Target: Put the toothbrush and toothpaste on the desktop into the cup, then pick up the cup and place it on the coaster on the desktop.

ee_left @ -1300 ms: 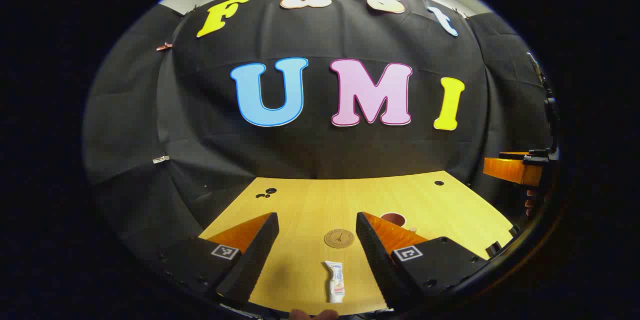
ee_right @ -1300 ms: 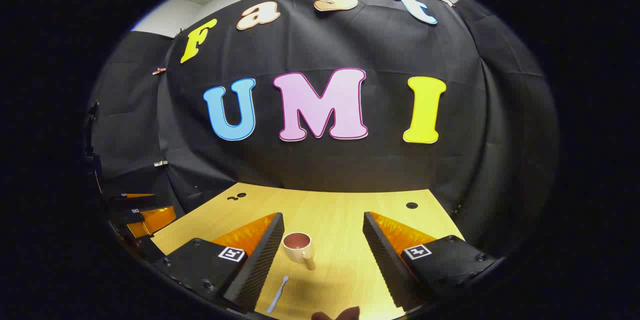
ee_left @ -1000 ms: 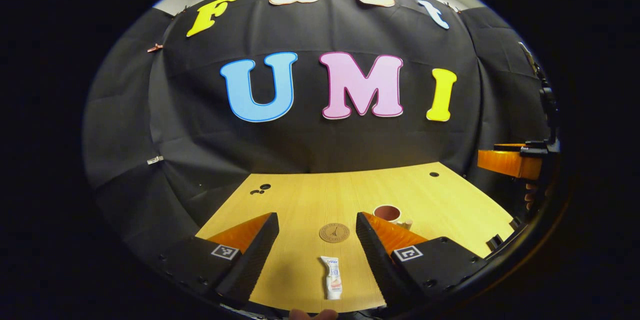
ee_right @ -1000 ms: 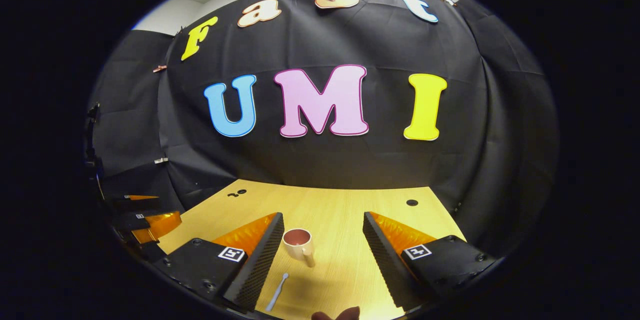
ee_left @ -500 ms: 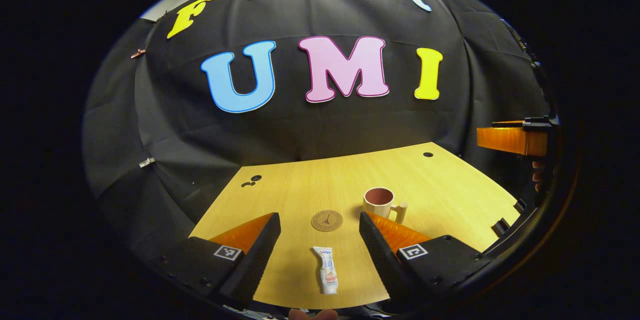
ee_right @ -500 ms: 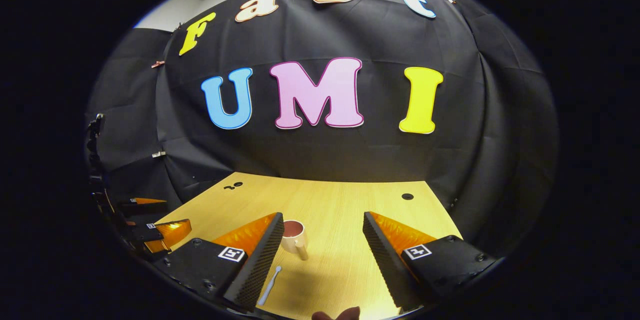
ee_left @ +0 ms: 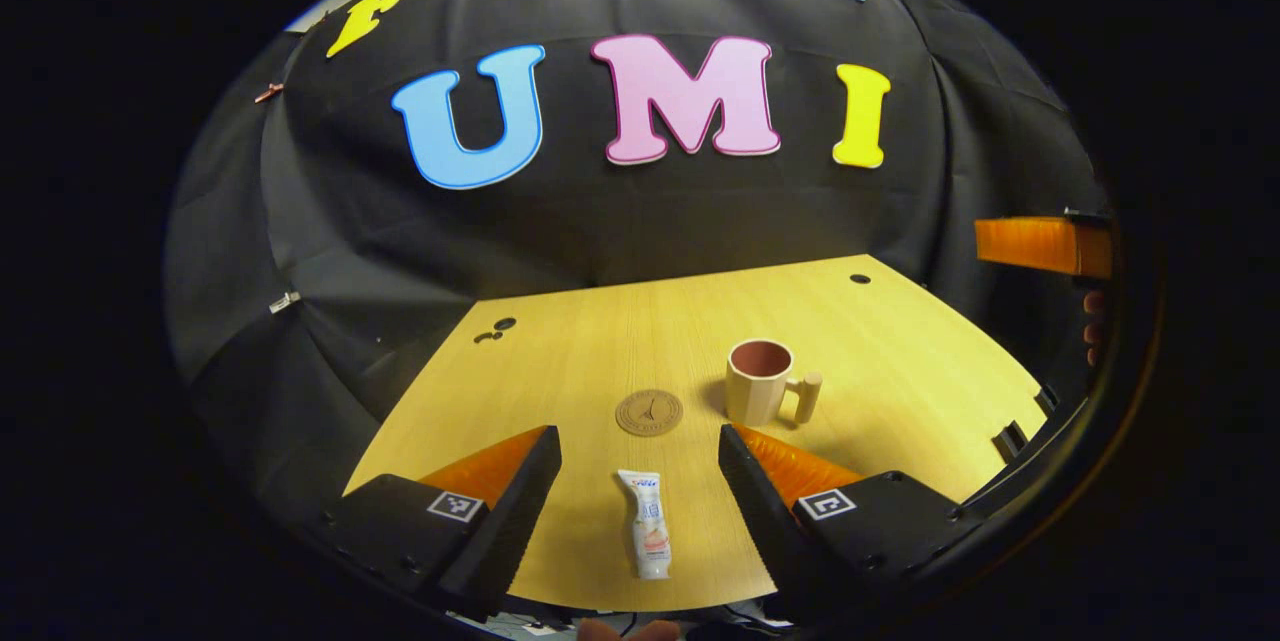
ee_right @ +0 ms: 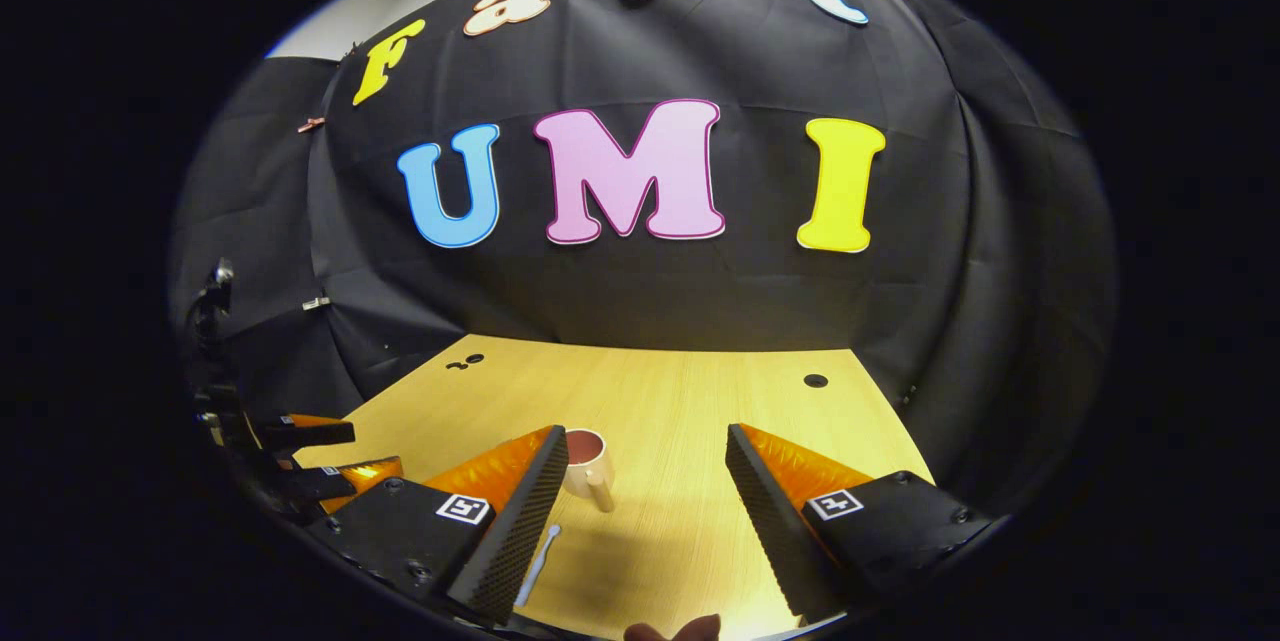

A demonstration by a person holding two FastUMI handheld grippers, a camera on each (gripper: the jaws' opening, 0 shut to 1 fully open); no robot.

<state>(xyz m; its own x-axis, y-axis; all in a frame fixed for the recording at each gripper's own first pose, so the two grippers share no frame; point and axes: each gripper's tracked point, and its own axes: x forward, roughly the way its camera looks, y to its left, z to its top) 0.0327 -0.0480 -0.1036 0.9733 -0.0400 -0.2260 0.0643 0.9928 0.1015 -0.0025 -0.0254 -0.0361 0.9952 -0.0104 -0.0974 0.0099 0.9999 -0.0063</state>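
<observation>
Your left gripper (ee_left: pixel 640 476) gapes wide over the small white squeezable toothpaste tube (ee_left: pixel 647 536); pinch its soft middle lightly

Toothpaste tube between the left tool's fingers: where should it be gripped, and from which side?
Probably across its middle, from above. The toothpaste tube lies flat on the desktop, lengthwise between the open left tool fingers, so closing across its narrow width looks easiest.
</observation>
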